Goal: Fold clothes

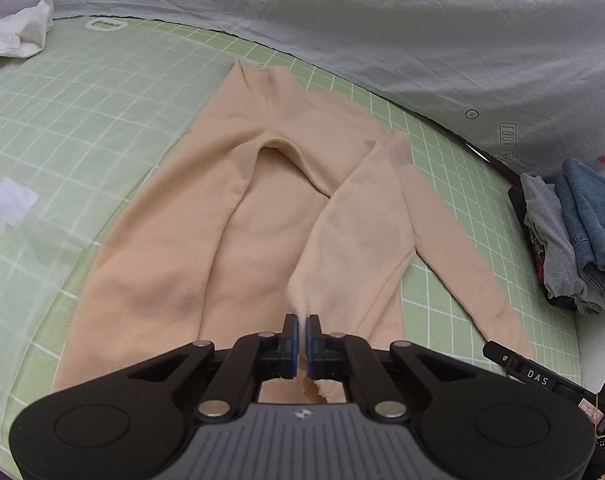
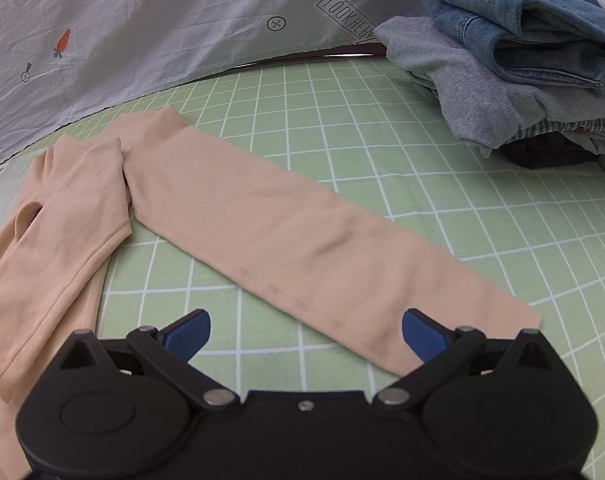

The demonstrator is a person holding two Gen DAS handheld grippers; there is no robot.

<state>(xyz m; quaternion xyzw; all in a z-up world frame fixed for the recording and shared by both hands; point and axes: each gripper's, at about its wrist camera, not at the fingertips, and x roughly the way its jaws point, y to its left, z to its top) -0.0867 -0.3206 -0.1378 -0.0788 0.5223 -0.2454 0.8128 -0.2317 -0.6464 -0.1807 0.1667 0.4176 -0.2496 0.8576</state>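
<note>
Pinched between the left gripper's (image 1: 301,326) blue fingers (image 1: 291,334) is a cuff of the beige top (image 1: 246,216), whose hem is hidden behind the gripper body. On the green grid mat (image 1: 82,120) its other sleeve (image 2: 302,248) stretches toward the right gripper (image 2: 305,330), fingers (image 2: 190,330) spread apart just above its cuff. Folded clothes (image 2: 522,64) pile at the mat's far right corner; white cloth (image 1: 18,34) lies cut off at the far left.

black claws (image 1: 301,326) (image 2: 305,330), blue pads, silver pivot screws
</note>
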